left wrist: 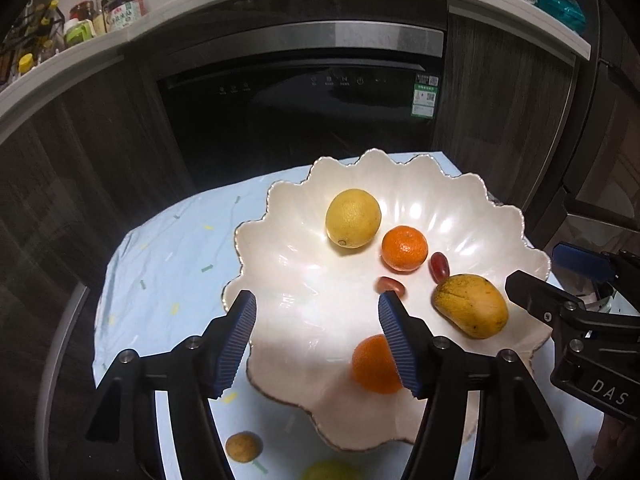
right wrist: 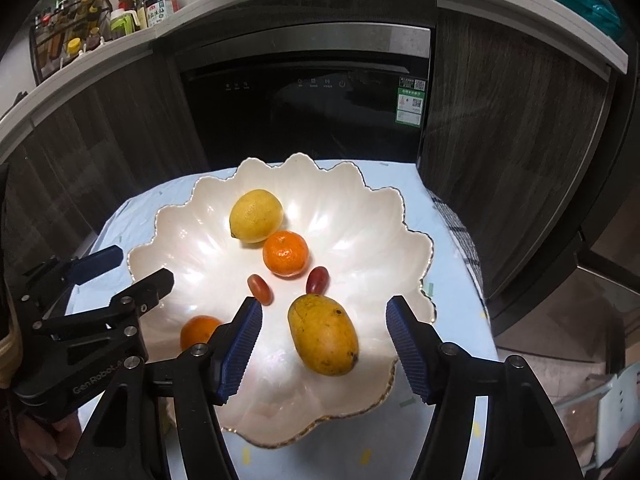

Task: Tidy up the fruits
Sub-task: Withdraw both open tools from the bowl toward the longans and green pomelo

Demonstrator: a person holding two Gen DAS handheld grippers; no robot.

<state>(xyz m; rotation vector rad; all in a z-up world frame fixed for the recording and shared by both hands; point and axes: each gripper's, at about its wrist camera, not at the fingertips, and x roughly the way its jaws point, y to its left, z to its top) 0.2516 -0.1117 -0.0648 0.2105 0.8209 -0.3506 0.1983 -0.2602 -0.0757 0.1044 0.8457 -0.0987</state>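
A white scalloped bowl [left wrist: 288, 216] [right wrist: 360, 208] on a light blue cloth holds a lemon [left wrist: 353, 218] [right wrist: 256, 216], a tangerine [left wrist: 405, 248] [right wrist: 285, 253], two red grapes [left wrist: 439, 266] [right wrist: 260, 289], a mango [left wrist: 470, 306] [right wrist: 323, 334] and a second tangerine [left wrist: 374, 364] [right wrist: 198, 330]. My left gripper [left wrist: 318, 316] is open over the bowl's near left, its right finger just in front of the second tangerine. My right gripper [right wrist: 324, 318] is open with the mango lying between its fingers.
A small brown fruit [left wrist: 243, 446] and a yellow-green fruit [left wrist: 328, 472] lie on the cloth [left wrist: 160, 264] in front of the bowl. A black dishwasher [left wrist: 296, 120] and dark cabinets stand behind the table. A counter above holds bottles [left wrist: 116, 4].
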